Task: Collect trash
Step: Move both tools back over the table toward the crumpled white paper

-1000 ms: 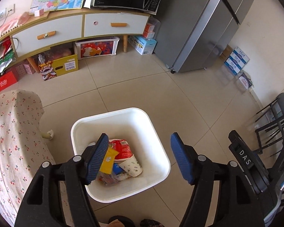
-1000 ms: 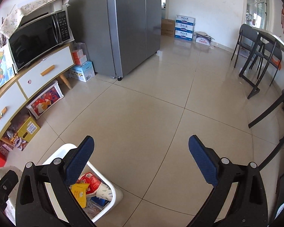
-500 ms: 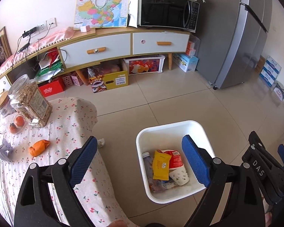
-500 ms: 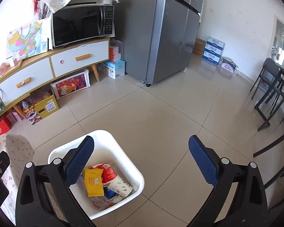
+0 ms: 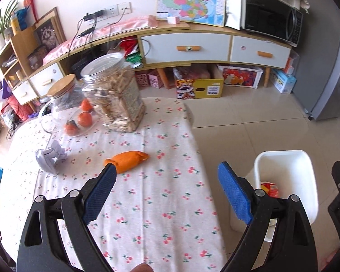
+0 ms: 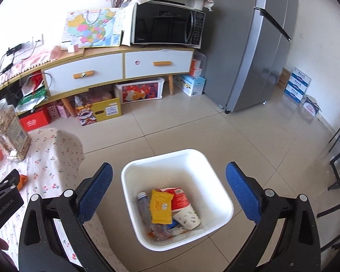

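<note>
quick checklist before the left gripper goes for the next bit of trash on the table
1. Left gripper open and empty: ok, blue pads wide apart, nothing between them.
2. Target in view: ok, the orange crumpled wrapper lies on the cherry-print tablecloth, just ahead of the left pad.
3. Path to it free: ok, bare cloth between.
4. Other trash left: ok, a crumpled white paper wad sits further left.
5. White plastic bin ready: ok, on the floor beside the table, with room inside.
6. Right gripper out of the way: ok, open, above the bin.
</note>
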